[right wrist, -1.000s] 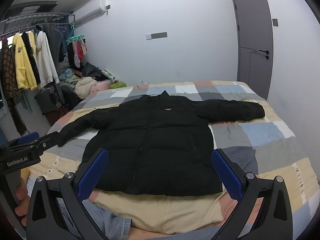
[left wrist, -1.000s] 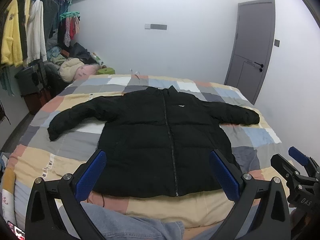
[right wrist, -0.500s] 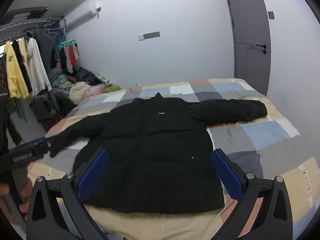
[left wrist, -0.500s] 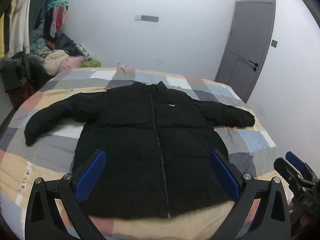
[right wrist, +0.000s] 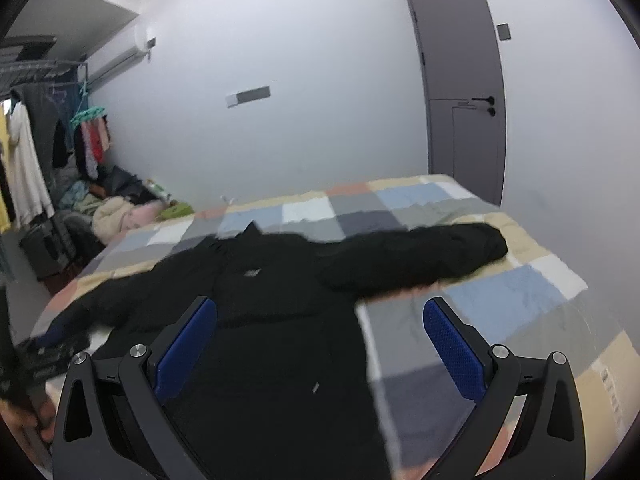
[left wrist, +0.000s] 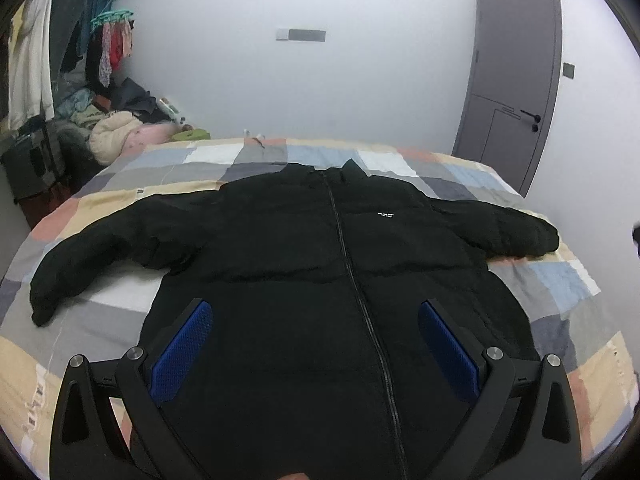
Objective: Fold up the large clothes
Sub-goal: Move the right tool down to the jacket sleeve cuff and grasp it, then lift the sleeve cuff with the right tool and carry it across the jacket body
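A black puffer jacket [left wrist: 304, 264] lies flat and zipped on the checked bedspread [left wrist: 560, 284], both sleeves spread out. It also shows in the right wrist view [right wrist: 280, 304], blurred. My left gripper [left wrist: 316, 344] is open and empty, hovering over the jacket's lower front near the zip. My right gripper [right wrist: 320, 340] is open and empty, above the jacket's right side, below its right sleeve [right wrist: 432, 256]. The left gripper's body shows at the left edge of the right wrist view [right wrist: 44, 356].
A grey door [left wrist: 512, 80] stands at the back right, close to the bed's far corner. A clothes rack [left wrist: 48, 48] and a pile of clothes [left wrist: 116, 136] fill the left side. A white wall runs behind the bed.
Both grippers have moved forward over the bed and now hover above the jacket. The right view has swung right toward the sleeve. Both stay open.
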`<state>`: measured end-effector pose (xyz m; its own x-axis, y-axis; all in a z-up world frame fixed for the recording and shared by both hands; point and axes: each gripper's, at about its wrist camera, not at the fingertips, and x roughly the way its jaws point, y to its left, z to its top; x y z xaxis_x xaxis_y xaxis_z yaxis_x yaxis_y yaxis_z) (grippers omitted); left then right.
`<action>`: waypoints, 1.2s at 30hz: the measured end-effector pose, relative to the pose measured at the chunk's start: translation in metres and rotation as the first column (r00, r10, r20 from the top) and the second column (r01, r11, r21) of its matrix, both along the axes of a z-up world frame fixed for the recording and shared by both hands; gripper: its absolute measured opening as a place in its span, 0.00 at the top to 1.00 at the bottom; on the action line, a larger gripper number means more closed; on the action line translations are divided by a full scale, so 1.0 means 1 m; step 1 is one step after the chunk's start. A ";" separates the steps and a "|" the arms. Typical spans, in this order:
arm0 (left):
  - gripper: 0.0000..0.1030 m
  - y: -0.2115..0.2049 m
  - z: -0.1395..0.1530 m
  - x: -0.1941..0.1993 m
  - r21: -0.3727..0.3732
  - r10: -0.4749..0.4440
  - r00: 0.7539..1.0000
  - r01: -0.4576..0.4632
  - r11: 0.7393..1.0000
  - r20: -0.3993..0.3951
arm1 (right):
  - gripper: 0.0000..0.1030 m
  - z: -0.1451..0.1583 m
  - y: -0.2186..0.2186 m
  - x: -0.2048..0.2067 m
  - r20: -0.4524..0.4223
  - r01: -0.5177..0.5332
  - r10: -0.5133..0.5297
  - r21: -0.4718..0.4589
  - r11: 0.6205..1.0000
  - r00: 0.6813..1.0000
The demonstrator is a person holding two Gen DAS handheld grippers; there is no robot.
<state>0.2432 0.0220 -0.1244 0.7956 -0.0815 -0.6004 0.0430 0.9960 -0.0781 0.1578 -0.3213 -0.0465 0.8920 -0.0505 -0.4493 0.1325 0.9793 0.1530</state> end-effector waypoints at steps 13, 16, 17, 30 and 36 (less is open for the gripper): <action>0.00 0.003 -0.054 0.042 -0.069 -0.006 0.998 0.001 0.998 -0.063 | 0.00 -0.079 -0.148 0.136 -0.133 0.122 -0.106 0.124 0.985 0.985; 0.00 0.005 -0.063 0.050 -0.074 0.009 0.997 -0.014 0.997 -0.072 | 0.00 -0.114 -0.196 0.168 -0.185 0.193 -0.162 0.164 0.967 0.969; 0.00 0.004 -0.066 0.054 -0.076 0.012 0.997 -0.018 0.997 -0.077 | 0.00 -0.121 -0.207 0.175 -0.190 0.206 -0.172 0.176 0.962 0.966; 0.00 -0.017 -0.093 0.098 -0.028 0.027 0.998 -0.029 0.999 -0.063 | 0.03 -0.222 -0.355 0.244 -0.204 0.392 -0.334 0.482 0.784 0.920; 0.00 -0.016 -0.108 0.116 -0.024 0.057 0.995 -0.059 0.998 -0.085 | 0.24 -0.236 -0.378 0.258 -0.176 0.405 -0.371 0.536 0.740 0.912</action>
<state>0.3590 0.0064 -0.2322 0.7459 -0.0532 -0.6639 -0.0225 0.9942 -0.1050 0.4153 -0.6994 -0.2830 0.8234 -0.1169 -0.5553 0.5073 0.5902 0.6279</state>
